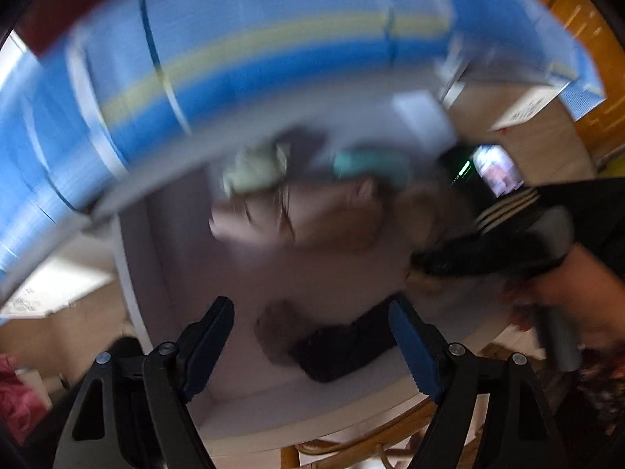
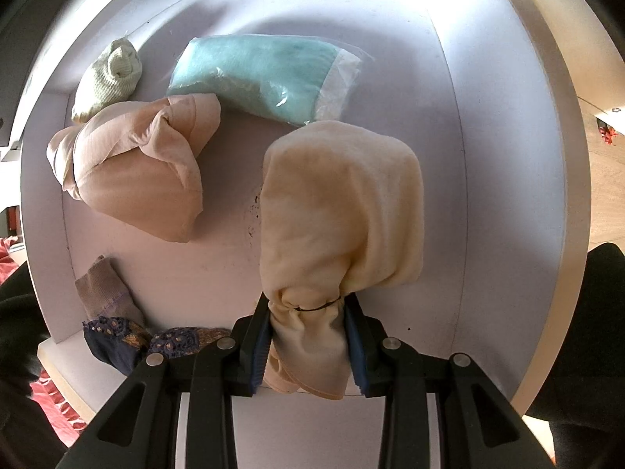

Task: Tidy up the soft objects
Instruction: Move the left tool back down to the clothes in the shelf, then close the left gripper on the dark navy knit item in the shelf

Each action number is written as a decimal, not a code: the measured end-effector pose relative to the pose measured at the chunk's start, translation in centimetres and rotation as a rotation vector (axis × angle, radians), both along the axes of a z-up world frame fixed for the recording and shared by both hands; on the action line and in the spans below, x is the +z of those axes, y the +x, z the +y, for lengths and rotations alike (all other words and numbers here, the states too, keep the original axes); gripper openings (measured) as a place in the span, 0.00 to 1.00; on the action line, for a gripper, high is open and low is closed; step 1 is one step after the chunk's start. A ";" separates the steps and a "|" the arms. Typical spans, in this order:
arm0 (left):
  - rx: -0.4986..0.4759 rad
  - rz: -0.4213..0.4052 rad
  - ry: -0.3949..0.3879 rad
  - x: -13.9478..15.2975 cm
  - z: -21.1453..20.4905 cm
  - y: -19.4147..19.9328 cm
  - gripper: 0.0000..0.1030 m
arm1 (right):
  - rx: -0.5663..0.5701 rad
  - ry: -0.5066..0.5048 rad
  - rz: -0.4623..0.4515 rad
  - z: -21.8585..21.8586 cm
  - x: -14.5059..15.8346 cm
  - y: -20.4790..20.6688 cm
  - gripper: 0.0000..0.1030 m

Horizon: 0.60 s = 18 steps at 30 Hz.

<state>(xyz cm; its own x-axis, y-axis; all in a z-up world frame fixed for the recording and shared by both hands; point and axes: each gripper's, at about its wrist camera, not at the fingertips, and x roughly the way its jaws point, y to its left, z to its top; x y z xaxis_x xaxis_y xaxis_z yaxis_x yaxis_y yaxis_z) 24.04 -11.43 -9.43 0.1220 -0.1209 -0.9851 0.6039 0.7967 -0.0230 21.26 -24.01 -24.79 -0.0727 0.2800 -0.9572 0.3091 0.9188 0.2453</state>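
My right gripper is shut on a cream cloth bundle tied with a thin band, holding it over the white tray. In the tray lie a pink cloth bundle, a teal cloth in a clear bag, a pale green knit roll, a beige sock and a dark patterned cloth. My left gripper is open and empty above the same tray; that view is blurred. A dark cloth lies between its fingers.
A blue mat with a yellow stripe fills the top of the left wrist view. The right hand with its gripper shows at the right there. A wicker chair sits below the tray. Red fabric lies lower left.
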 end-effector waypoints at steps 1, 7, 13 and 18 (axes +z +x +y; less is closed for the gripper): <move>0.000 0.020 0.011 -0.9 0.0 0.0 0.80 | 0.000 0.000 0.000 0.0 0.0 0.0 0.33; -0.099 0.169 0.097 -7.1 -1.5 -1.0 0.80 | -0.004 0.004 0.001 0.0 0.0 -0.1 0.33; -0.066 0.369 0.137 -12.2 -1.8 -0.6 0.80 | -0.008 0.011 0.004 -0.3 -0.2 -0.4 0.33; -0.068 0.429 0.165 -14.1 -1.8 -0.5 0.87 | -0.013 0.016 0.005 -0.7 -0.4 -0.3 0.33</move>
